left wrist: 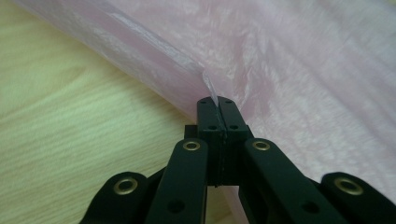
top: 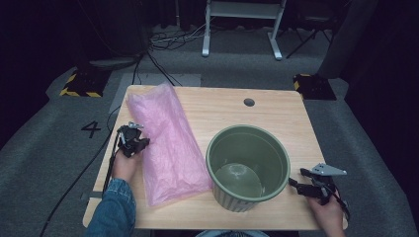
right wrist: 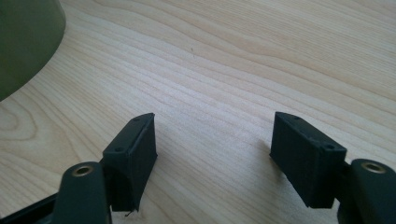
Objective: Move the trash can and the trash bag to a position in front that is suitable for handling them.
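We see left gripper [left wrist: 217, 103] clamped on edge of thin pink plastic bag [top: 165, 143] lying along left worktop [top: 276, 111] edge. Right gripper [right wrist: 215, 140] jaws apart, nothing between, near right front corner. Ribbed green plastic bucket [top: 247, 165] front centre; back right bare.

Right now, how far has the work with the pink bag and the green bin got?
Early. Done: the left gripper is pinched shut on the edge of the pink bag, which lies flat on the table. In hand: that grip. Left, presumably: lining the bin, which stands bare. The right gripper waits open beside it.
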{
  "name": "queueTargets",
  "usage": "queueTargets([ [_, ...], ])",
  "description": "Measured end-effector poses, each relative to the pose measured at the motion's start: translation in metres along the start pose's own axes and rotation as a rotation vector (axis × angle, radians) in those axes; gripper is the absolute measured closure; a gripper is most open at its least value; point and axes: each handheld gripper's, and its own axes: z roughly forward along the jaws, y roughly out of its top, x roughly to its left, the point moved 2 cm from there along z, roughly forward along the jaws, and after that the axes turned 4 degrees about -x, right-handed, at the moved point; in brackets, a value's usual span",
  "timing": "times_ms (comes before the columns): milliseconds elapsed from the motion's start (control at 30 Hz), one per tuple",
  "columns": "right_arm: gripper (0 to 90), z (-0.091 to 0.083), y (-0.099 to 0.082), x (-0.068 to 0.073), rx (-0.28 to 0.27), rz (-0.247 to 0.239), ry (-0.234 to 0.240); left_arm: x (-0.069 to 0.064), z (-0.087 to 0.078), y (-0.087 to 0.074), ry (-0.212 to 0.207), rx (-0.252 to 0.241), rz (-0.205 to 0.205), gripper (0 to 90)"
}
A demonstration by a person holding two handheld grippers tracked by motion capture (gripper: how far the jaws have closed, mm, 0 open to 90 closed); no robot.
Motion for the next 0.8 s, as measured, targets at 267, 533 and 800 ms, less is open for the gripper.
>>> queueTargets([
  [267, 31.3, 0.000, 0.000, 0.000, 0.000, 0.000, 0.000, -0.013, -0.042, 0.005, -0.147, -0.138, 0.041, 89.7],
  [533, 31.3, 0.000, 0.000, 0.000, 0.000, 0.000, 0.000, -0.022, -0.077, 0.010, -0.226, -0.258, 0.092, 89.6],
  [800, 31.3, 0.000, 0.000, 0.000, 0.000, -0.001, 0.000, -0.036, -0.106, 0.023, -0.276, -0.386, 0.162, 89.6],
])
